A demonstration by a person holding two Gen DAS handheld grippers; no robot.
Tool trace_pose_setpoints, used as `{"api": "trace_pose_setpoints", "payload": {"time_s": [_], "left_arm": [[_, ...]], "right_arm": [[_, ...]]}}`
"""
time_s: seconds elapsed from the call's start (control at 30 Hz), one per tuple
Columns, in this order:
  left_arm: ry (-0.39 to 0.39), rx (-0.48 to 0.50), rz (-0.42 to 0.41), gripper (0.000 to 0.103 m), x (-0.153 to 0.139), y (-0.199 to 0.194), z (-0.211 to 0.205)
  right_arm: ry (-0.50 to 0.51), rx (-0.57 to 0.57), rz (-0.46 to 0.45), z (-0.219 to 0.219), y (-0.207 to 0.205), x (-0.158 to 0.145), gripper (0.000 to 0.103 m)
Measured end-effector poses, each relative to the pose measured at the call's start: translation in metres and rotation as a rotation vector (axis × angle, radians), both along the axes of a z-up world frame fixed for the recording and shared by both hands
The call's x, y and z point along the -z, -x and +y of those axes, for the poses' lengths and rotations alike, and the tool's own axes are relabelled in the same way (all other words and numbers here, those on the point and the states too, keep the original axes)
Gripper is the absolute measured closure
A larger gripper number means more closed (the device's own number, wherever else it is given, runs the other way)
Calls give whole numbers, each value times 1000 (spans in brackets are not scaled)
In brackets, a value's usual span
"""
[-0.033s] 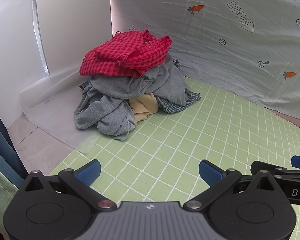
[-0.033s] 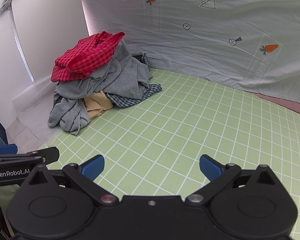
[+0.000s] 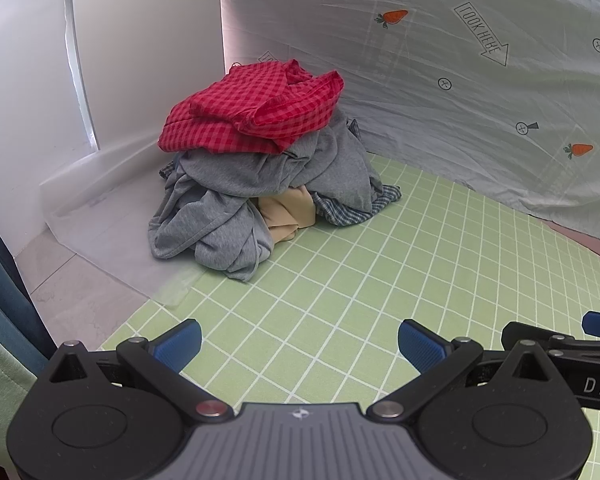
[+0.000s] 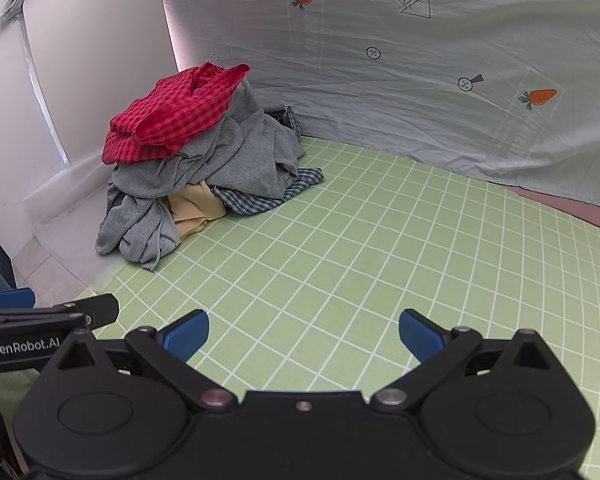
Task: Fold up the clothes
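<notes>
A pile of clothes (image 3: 264, 176) sits at the mat's far-left corner, around eleven o'clock from both grippers: a red checked shirt (image 3: 252, 114) on top, grey garments (image 4: 204, 176) beneath, over tan and blue plaid pieces. Well apart, above the green grid mat (image 4: 340, 248), the left gripper (image 3: 299, 346) and right gripper (image 4: 303, 334) hover with jaws spread wide, holding nothing.

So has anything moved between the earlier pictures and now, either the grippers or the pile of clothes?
Nothing has visibly changed. The left gripper and the right gripper are both open and empty over the green grid mat, and the pile is untouched, with the red checked shirt on top of the grey garment.
</notes>
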State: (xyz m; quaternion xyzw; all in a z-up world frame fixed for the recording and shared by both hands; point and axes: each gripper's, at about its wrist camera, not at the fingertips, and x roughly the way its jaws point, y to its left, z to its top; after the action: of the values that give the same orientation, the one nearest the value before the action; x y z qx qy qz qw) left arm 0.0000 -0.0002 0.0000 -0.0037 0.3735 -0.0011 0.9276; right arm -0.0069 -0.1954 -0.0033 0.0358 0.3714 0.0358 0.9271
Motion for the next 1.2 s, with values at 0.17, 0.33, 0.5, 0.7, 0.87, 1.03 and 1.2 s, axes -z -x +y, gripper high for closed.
{"api": "trace_pose_setpoints", "payload": {"time_s": [0.17, 0.33, 0.5, 0.7, 0.87, 1.03, 1.2], "left_arm": [[-1, 2, 0, 0, 0, 0, -1], [-3, 3, 1, 0, 0, 0, -1], [-3, 2, 6, 0, 2, -1, -1], [-4, 3, 10, 0, 3, -1, -1], [-3, 3, 14, 0, 4, -1, -1], [-3, 2, 17, 0, 3, -2, -1], [-4, 2, 19, 0, 3, -3, -2]], "right_arm": [[0, 1, -1, 0, 0, 0, 1], [1, 1, -2, 1, 1, 0, 1], [-4, 4, 3, -1, -1, 0, 1], [-5, 4, 6, -1, -2, 1, 1], [-7, 6, 7, -1, -1, 1, 1], [-7, 7, 7, 0, -1, 1, 1], [-7, 9, 8, 1, -1, 1, 1]]}}
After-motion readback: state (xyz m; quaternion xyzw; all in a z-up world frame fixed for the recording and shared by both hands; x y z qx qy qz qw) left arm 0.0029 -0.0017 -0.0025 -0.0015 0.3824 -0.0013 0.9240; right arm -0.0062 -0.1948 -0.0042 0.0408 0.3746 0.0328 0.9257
